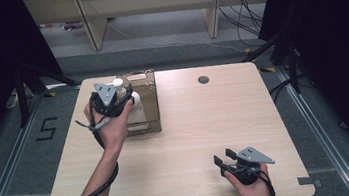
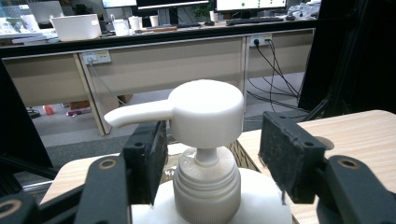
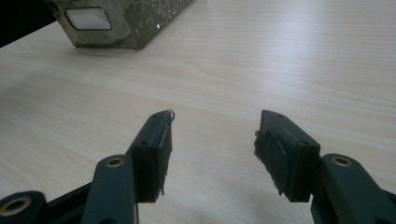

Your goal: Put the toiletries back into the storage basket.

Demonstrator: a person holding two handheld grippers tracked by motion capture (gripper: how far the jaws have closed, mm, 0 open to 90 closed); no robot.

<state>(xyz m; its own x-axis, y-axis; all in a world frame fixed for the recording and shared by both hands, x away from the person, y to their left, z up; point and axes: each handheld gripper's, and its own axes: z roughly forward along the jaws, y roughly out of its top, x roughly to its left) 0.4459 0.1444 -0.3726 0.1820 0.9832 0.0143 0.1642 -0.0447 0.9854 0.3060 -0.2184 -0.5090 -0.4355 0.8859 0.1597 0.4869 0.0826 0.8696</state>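
Observation:
A white pump bottle (image 1: 134,104) stands on a dark brown tray (image 1: 149,106) at the table's far left. In the left gripper view its pump head (image 2: 205,112) and ribbed collar (image 2: 206,186) rise between the jaws, spout pointing left. My left gripper (image 1: 126,97) is open and straddles the bottle's neck; the left pad (image 2: 149,158) sits close to the collar, while the right pad (image 2: 287,156) stands apart from it. My right gripper (image 1: 223,156) rests low near the table's front right, open with nothing between its jaws (image 3: 212,149).
The light wooden table (image 1: 191,126) has a round cable hole (image 1: 203,80) at the back. A corner of the tray (image 3: 135,28) appears far off in the right gripper view. Desks and cables lie beyond the table.

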